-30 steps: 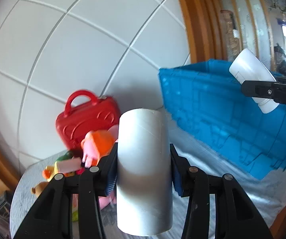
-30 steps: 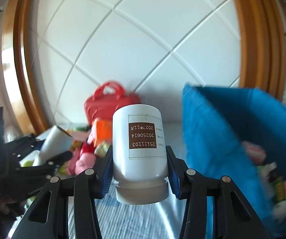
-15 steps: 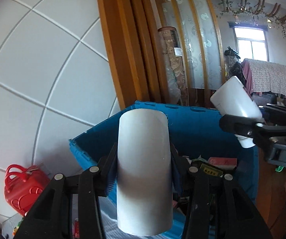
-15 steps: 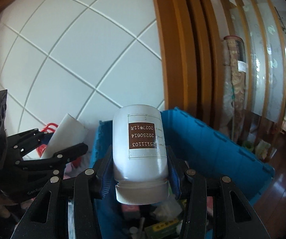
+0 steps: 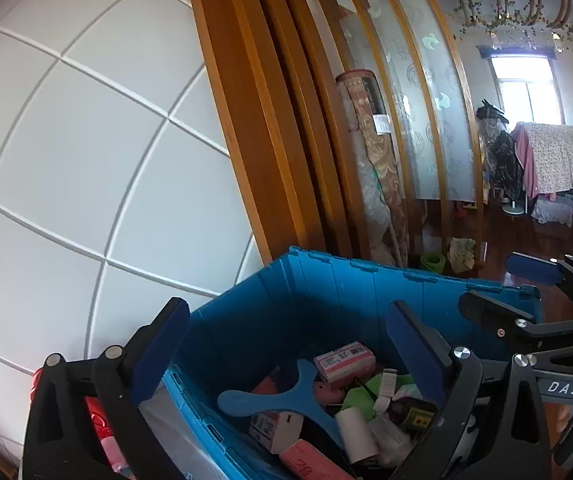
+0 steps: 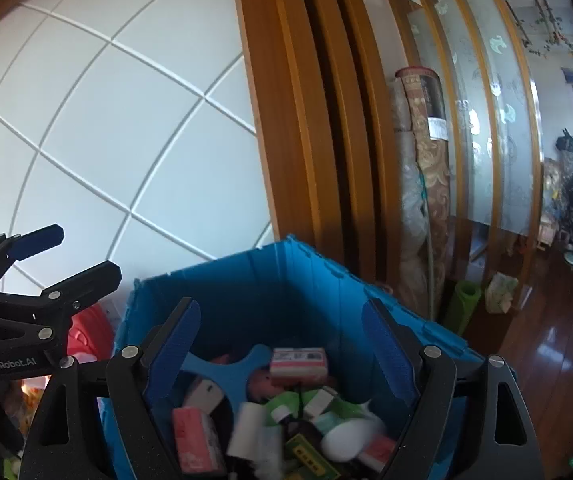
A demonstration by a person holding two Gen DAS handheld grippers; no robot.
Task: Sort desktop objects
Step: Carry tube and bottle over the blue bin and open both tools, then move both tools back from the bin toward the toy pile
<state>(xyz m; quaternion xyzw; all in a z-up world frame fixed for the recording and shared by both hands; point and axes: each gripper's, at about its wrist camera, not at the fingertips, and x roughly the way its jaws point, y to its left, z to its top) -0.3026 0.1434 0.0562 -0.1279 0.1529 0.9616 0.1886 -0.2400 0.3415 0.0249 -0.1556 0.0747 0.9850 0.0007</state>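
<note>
Both the left claw (image 5: 286,344) and right claw (image 6: 282,340) are opening, empty, over the blue bin (image 6: 306,280) at six o'clock.

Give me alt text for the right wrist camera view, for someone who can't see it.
The right tool, jaws opening with nothing between them, hangs over a blue crate filled with small boxes, bottles and a white paper roll. The left tool shows at left, also empty, before a white panelled wall and a wooden frame.

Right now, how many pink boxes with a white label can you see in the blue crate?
2 clearly: one pink box at the back of the blue crate, another pink box front left. More may be hidden in the clutter.
</note>
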